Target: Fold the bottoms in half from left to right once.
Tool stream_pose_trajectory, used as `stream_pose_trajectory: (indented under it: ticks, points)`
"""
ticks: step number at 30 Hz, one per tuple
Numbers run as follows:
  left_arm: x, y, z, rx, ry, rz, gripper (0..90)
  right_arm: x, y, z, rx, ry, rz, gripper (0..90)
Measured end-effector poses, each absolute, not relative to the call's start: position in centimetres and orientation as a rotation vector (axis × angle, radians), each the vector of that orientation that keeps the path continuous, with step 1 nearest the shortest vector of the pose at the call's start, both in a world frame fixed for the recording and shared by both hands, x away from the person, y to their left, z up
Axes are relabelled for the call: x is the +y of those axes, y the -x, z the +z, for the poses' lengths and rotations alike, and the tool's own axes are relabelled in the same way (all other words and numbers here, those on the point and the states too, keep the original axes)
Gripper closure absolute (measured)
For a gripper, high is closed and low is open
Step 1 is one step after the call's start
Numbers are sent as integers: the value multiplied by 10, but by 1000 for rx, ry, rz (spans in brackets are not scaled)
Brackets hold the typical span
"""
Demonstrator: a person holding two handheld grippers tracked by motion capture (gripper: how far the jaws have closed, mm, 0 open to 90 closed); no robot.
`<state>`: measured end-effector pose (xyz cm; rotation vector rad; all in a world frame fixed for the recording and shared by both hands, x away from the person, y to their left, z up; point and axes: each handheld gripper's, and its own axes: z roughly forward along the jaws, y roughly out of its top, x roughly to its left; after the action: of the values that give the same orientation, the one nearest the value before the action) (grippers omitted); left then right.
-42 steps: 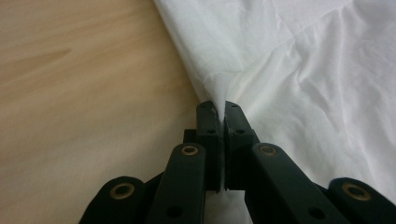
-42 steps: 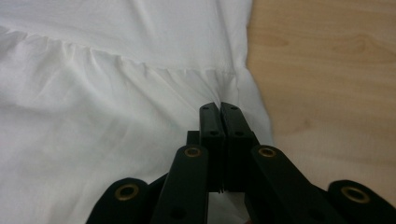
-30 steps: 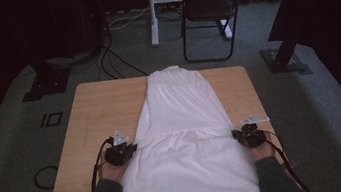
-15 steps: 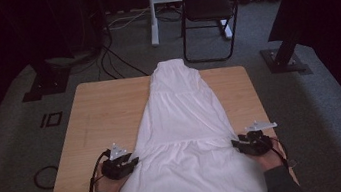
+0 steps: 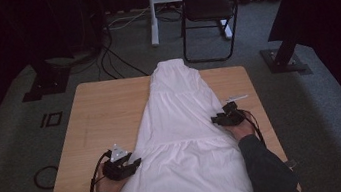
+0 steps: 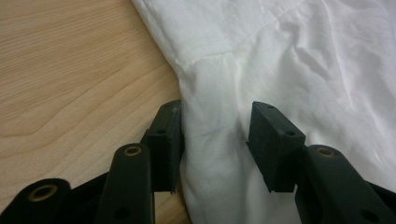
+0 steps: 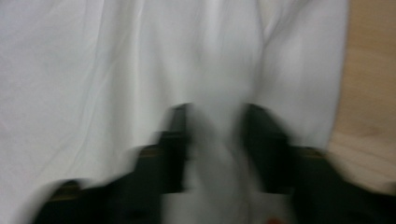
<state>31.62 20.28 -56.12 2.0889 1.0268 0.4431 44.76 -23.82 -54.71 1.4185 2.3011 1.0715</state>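
Note:
A long white garment [image 5: 182, 124] lies flat along the wooden table [image 5: 100, 116], narrow end far, wide end hanging over the near edge. My left gripper [image 5: 135, 162] rests at its left edge. Its jaws have just been opening and now stand open [image 6: 215, 140] with the garment's side edge [image 6: 303, 56] lying loose between them. My right gripper [image 5: 217, 118] sits farther up on the right edge. The right gripper view is blurred. Its jaws [image 7: 215, 140] have just been closing and still stand apart over a ridge of the white cloth [image 7: 93, 70].
Bare wood shows on both sides of the garment. Beyond the table stand a black folding chair [image 5: 212, 9], a white stand [image 5: 152, 13], two black stand bases [image 5: 43, 83] [image 5: 284, 59] and floor cables [image 5: 117, 58].
Both hands first drew back toward the near edge. The right gripper then slid forward along the garment's right edge, away from the person. The left gripper stayed put.

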Motion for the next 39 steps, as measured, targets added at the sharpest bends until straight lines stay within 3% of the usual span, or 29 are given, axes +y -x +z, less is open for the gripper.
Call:
stream_pose_trajectory:
  ticks: [1,2,7,16,23,28,30,33,37,39]
  points:
    - [202,-316,-561,1025,-2092,447,541,-239,-446,-546,2291,-1412,1064,866]
    - [202,-316,-561,1023,-2093,446,538,-239,-442,-542,2249,-1389,1059,890]
    - [202,-314,-562,1003,-2103,450,532,-261,-412,-511,1953,-1304,1045,897]
    - [210,-323,-553,1045,-2018,352,499,-270,-420,-556,2053,-1411,949,892]
    - [189,-381,-519,1063,-1982,410,458,-268,-421,-560,2073,-1408,932,890]
    - [156,-422,-523,1094,-2018,414,434,-270,-422,-561,2068,-1430,955,891]
    - [142,-431,-532,1090,-2064,503,424,-270,-422,-561,2068,-1427,954,892]
    - [132,-438,-548,1132,-2140,532,472,-268,-421,-561,2059,-1428,948,893]
    - [138,-429,-551,1107,-2117,513,789,-267,-420,-561,2067,-1423,953,893]
    - [142,-418,-552,1090,-2131,536,863,-266,-417,-561,2077,-1433,978,893]
